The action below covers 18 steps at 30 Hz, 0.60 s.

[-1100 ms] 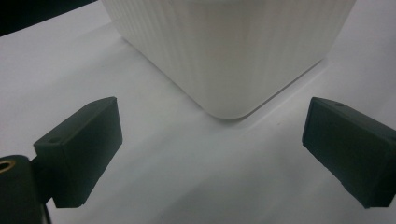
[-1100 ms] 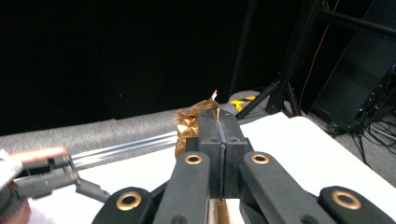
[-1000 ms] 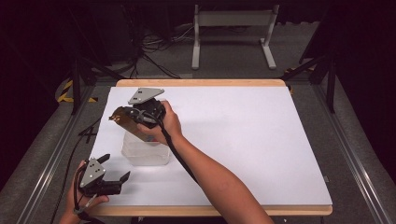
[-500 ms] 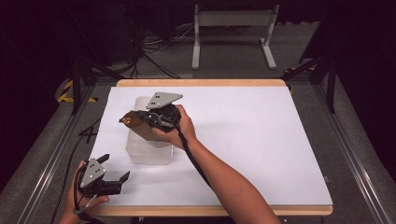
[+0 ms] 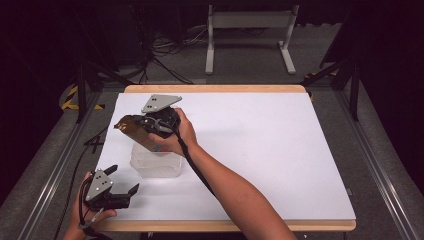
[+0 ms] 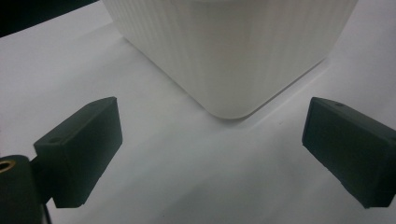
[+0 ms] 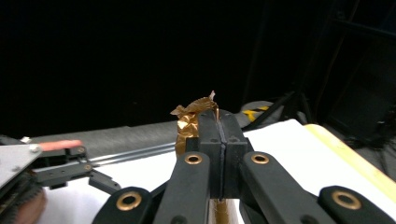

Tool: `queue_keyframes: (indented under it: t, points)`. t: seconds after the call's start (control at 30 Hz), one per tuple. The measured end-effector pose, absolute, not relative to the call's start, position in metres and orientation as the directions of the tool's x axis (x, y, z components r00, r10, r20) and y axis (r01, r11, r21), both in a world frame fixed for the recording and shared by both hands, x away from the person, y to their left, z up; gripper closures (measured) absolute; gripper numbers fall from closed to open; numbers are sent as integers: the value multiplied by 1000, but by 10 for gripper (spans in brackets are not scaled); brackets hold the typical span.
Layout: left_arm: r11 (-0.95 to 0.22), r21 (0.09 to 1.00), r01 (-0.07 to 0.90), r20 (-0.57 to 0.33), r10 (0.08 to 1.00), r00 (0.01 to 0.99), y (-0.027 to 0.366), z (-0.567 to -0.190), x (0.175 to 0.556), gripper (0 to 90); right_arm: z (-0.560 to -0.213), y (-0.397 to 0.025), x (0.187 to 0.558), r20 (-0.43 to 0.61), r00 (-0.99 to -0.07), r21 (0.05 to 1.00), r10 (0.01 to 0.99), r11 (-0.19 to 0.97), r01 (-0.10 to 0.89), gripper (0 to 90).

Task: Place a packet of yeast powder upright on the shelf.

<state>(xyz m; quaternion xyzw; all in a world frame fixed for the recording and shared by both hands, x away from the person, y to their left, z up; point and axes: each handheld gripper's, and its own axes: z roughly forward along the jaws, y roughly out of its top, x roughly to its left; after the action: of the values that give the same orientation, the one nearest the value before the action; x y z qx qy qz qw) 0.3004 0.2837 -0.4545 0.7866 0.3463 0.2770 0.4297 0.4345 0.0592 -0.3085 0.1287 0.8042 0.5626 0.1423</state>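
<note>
One crinkled brown paper bag [image 5: 137,131] clamped in the shut right gripper [image 7: 218,122], held above the clear ribbed plastic tub [image 5: 155,162] at the white counter's [image 5: 280,145] left. Left gripper [image 5: 122,181] resting wide open, near side, holding nothing. Probably mid-carry; next, lowering into the tub or setting aside.

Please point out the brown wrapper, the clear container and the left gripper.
brown wrapper [image 7: 187,122]: right gripper view, its crinkled top beside the shut fingers.
clear container [image 5: 155,162]: high view, its front wall.
left gripper [image 5: 122,182]: high view, midway between its open fingertips.
</note>
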Motion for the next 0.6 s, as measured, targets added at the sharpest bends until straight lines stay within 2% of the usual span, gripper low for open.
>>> queue_keyframes:
  t: [0.2,0.6]
  points:
    - [-394,866,306,144,784,604,284,-454,299,58,-318,50,438,-70,-923,946,377,319,58,900]
    - [-396,864,311,148,789,596,283,-453,298,58,-337,6,437,-51,-912,953,406,292,76,900]
